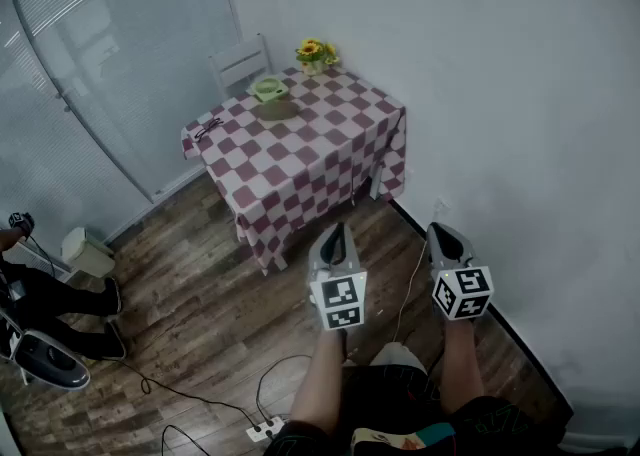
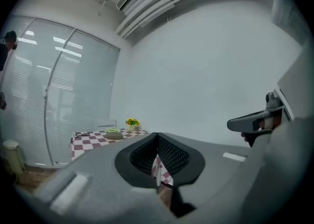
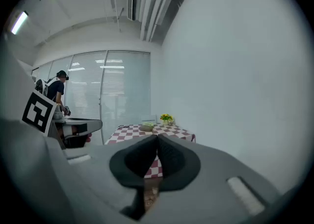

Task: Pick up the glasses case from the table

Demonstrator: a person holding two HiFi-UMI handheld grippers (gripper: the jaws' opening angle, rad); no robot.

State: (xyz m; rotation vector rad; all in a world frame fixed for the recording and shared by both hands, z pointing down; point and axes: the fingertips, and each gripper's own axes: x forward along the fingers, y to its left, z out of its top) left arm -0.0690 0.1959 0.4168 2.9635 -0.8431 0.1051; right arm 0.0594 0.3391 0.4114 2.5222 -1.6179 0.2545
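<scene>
Look to 11 o'clock from the left gripper (image 1: 335,236) for the glasses case (image 1: 277,110): lying on the checked tablecloth (image 1: 300,169), toward the far end of the table, well apart from both claws. Reads as a brownish oval with its long axis running roughly 9 to 3 across the head view (too small to make out a seam or hinge). Sits just beside a green bowl (image 1: 268,89), at the bowl's 6 o'clock; cannot tell whether touching.

Count the left gripper as the nearer one, though only slightly. Place the right gripper (image 1: 447,241) at its 3 o'clock, with the case at about 10 o'clock from there. Both held over the wooden floor (image 1: 200,324), short of the table's near edge.

Read both claws as closed and empty. In the left gripper view, mesh pads (image 2: 172,155) pressed together tip to tip, with only a sliver of distant tablecloth showing behind. Same in the right gripper view. Would likely call for stepping in, opening the nearer claw, and closing across the case's short axis, coming in along the 6-to-12 line.

For containers: the green bowl, contents not discernible; a small vase of sunflowers (image 1: 315,52) at 1 o'clock from the case, near the far corner. Note also a pair of spectacles (image 1: 207,129) lying loose at the case's 8 o'clock by the table's left edge, outside the case.
</scene>
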